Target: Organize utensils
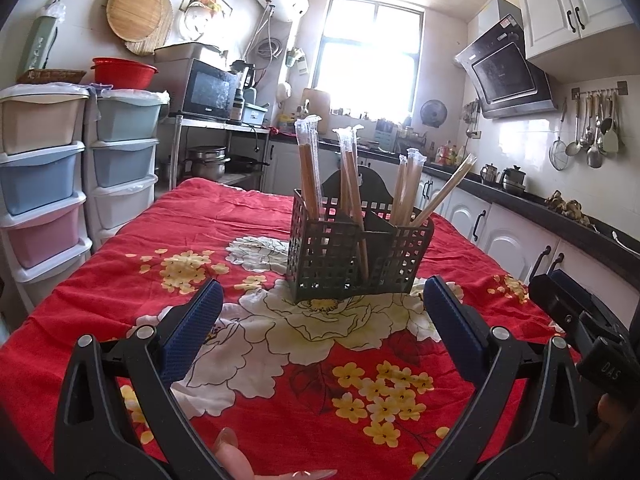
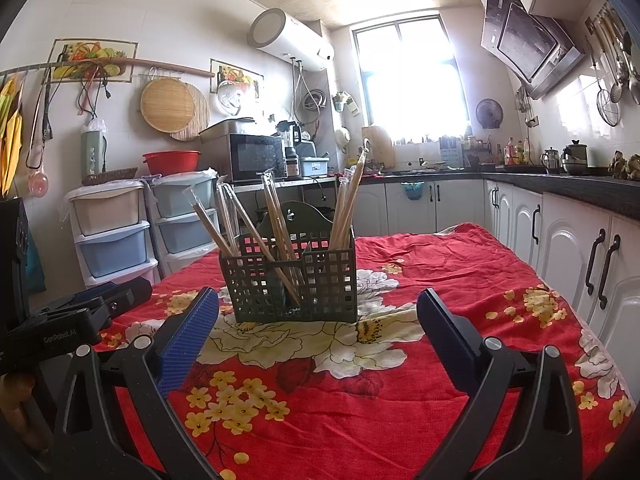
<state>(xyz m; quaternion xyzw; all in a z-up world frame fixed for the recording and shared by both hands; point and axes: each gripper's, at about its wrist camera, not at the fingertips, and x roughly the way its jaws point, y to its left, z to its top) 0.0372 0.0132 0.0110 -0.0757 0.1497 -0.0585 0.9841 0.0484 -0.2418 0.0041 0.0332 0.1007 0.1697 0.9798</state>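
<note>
Nearest the lens, the left gripper (image 1: 322,300) hovers over the red floral tablecloth (image 1: 304,408) with its blue-padded fingers (image 1: 192,332) spread wide and nothing between them; the right gripper (image 2: 318,314) is likewise wide apart and empty, and it also shows at the right edge of the left wrist view. Just beyond both fingertips, on the cloth's white flower print, stands the dark green lattice utensil caddy (image 1: 352,248), upright, with a raised handle plate at its back and inner walls dividing it into compartments. Inside it are plastic-wrapped wooden chopsticks (image 1: 308,168), standing on end and leaning outward: some in the caddy's left compartment, one pair slanting through its middle, and a cluster in its right compartment (image 2: 346,208). Farther back, left of the caddy, are stacked pastel plastic drawer units (image 1: 40,176) with a red basin (image 1: 124,72) on top, then a microwave (image 1: 208,90). Behind the caddy is a bright window (image 1: 372,56).
</note>
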